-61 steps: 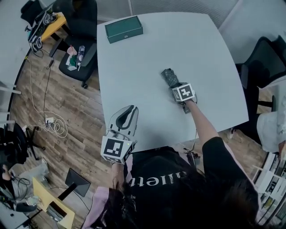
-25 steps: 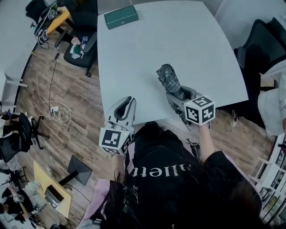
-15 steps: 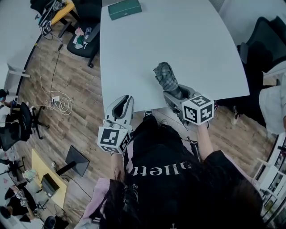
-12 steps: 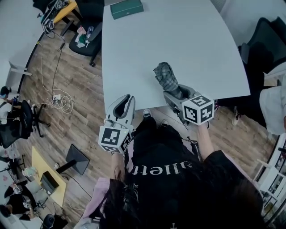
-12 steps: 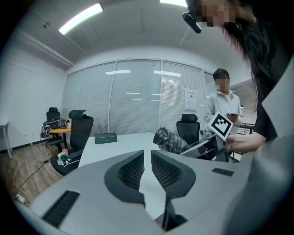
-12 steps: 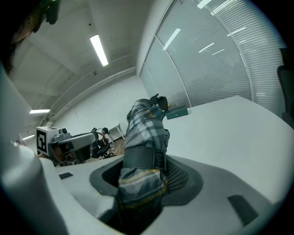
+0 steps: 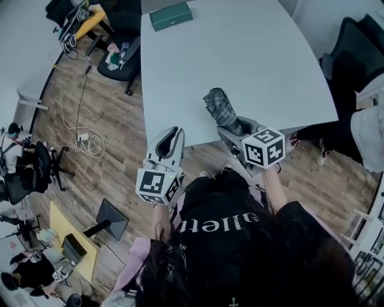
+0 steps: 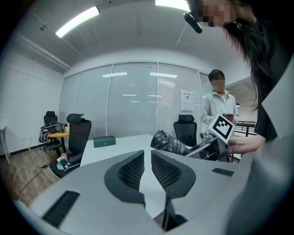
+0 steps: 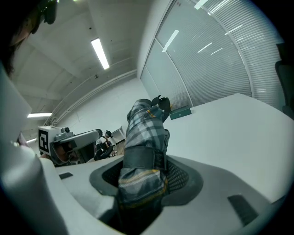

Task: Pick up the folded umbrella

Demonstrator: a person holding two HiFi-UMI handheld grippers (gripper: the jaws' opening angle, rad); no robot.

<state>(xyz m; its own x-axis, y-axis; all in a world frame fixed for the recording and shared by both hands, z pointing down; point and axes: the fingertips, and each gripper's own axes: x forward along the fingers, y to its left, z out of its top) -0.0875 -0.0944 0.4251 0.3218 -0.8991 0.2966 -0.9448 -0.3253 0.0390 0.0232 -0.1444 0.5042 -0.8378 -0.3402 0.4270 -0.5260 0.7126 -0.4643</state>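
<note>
Umbrella place: the folded umbrella (image 7: 217, 107) is being held up off the white table (image 7: 252, 54), over its near edge.
Umbrella axis: in the head view its long axis is running from 5 o'clock at the jaws to 11 o'clock. The free end is pointing at 11, towards the table's far end. In the right gripper view it is rising forward and upward out of the jaws.
Right gripper: the right gripper (image 7: 231, 127) is clamping the plaid fabric at the wrap strap, its jaws standing well apart around the bundle.
Left gripper: the left gripper (image 7: 175, 132) is hovering at 9 o'clock of the right one, beside the table's near corner. Its jaws are drawn almost together with only a thin slit showing, and nothing is sitting between them.
Around: a green box (image 7: 171, 15) is lying on the far end of the table, at 11 o'clock of the umbrella and well apart from it. Black office chairs (image 7: 120, 54) are standing off the table's left side.
In the way: bare tabletop is lying between umbrella and box.
Bystander: a person in a white shirt (image 8: 219, 108) is standing behind the table.
Writing: white letters are showing upside down on the wearer's black shirt (image 7: 216, 226) and are not fully legible. A notice on the glass wall (image 8: 186, 98) is too small to read.
</note>
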